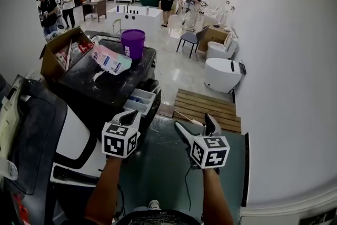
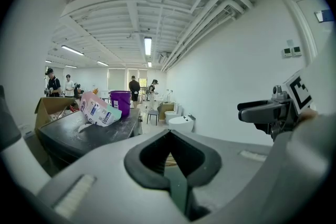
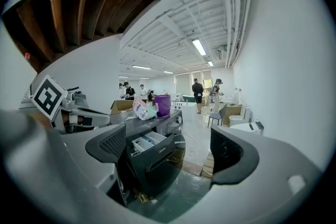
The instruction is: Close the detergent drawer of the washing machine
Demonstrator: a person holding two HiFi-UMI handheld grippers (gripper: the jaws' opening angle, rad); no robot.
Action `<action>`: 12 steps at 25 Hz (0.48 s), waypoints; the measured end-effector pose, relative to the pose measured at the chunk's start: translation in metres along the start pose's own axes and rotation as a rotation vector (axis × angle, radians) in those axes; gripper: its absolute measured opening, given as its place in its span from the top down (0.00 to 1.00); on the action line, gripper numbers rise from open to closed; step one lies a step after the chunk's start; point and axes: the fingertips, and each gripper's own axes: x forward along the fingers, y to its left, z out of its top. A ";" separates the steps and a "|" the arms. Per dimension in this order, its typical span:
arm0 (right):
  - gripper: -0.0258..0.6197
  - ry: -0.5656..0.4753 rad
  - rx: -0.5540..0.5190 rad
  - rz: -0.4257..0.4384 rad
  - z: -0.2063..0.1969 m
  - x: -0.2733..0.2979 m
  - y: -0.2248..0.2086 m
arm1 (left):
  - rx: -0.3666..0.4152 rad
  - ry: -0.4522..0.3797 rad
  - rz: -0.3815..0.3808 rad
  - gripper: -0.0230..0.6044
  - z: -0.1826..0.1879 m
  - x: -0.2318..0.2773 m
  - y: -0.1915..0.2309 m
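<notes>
The black washing machine (image 1: 105,92) stands at the left of the head view. Its white detergent drawer (image 1: 141,101) is pulled out of the front top corner. My left gripper (image 1: 128,116) hovers just before the drawer, jaws shut and empty. My right gripper (image 1: 197,128) is off to the right over the green floor, open with nothing in it. In the right gripper view the drawer (image 3: 147,143) shows between the open jaws (image 3: 173,147), some way off. In the left gripper view the pads meet at the tips (image 2: 169,132), and the machine's top (image 2: 89,134) lies to the left.
A purple bucket (image 1: 132,42), a detergent bag (image 1: 110,59) and a cardboard box (image 1: 63,50) sit on the machine's top. A wooden pallet (image 1: 208,108) and a white toilet (image 1: 224,74) lie ahead on the right. A white wall (image 1: 284,87) runs along the right. People stand far back.
</notes>
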 end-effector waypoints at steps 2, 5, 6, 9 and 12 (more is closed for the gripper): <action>0.17 0.001 0.002 0.007 0.000 0.008 -0.001 | -0.002 0.003 0.004 0.96 -0.001 0.005 0.004; 0.17 0.003 0.005 0.024 -0.002 0.023 -0.001 | -0.001 0.006 0.017 0.96 -0.002 0.011 0.012; 0.18 0.004 0.007 0.031 -0.004 0.028 0.000 | -0.001 0.007 0.023 0.96 -0.003 0.014 0.015; 0.18 0.005 0.008 0.054 -0.006 0.045 -0.001 | 0.001 0.008 0.043 0.96 -0.004 0.022 0.024; 0.18 0.007 0.006 0.078 -0.006 0.061 -0.004 | 0.006 0.008 0.064 0.96 -0.003 0.031 0.030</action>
